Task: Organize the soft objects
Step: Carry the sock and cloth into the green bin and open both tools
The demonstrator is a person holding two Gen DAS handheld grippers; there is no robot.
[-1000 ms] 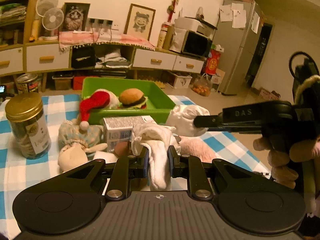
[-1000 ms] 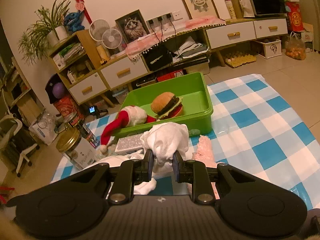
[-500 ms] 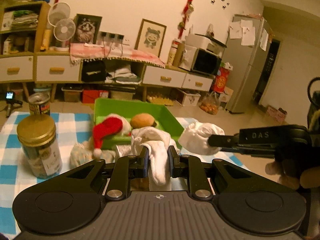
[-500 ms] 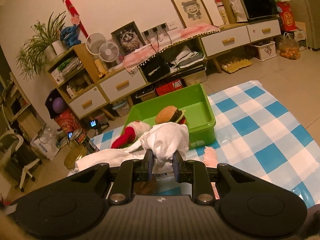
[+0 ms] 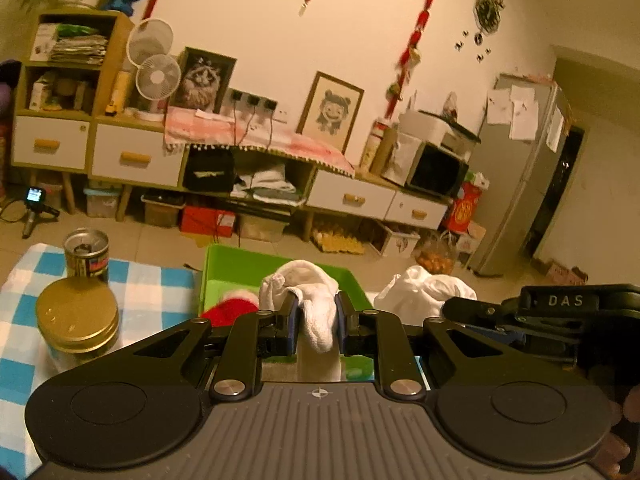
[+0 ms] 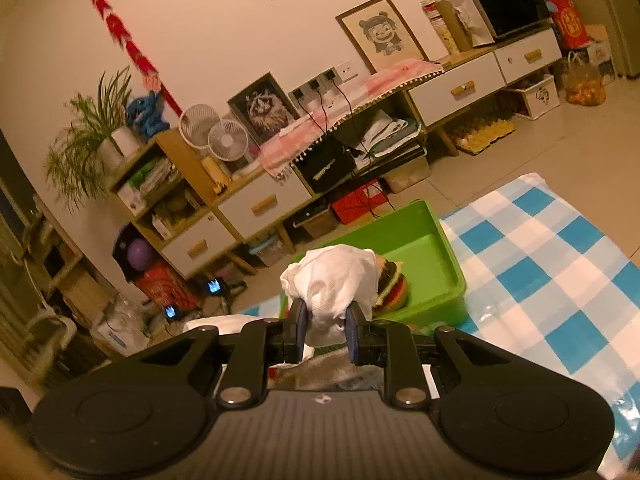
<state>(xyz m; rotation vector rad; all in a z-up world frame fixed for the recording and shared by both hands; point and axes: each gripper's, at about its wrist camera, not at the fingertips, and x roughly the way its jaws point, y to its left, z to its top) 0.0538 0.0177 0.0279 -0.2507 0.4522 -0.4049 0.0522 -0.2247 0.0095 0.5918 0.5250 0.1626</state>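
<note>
Both grippers lifted since a second ago — left gripper (image 5: 316,318) and right gripper (image 6: 326,330) each pinching one white cloth (image 5: 316,304), green bin (image 6: 436,248) just beyond

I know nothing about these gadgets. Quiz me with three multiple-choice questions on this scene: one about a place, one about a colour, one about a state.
1. Where is the plush burger?
A. Inside the tray
B. On the floor
C. On the jar

2. What colour is the tray?
A. Blue
B. Green
C. Red

3. What is the left tool doing?
A. Hanging open and empty
B. Clamping a tin can
C. Clamping white cloth

Answers:
1 A, the burger lies within the tray's walls.
2 B, the tray is bright green.
3 C, white cloth is squeezed between its pads.
</note>
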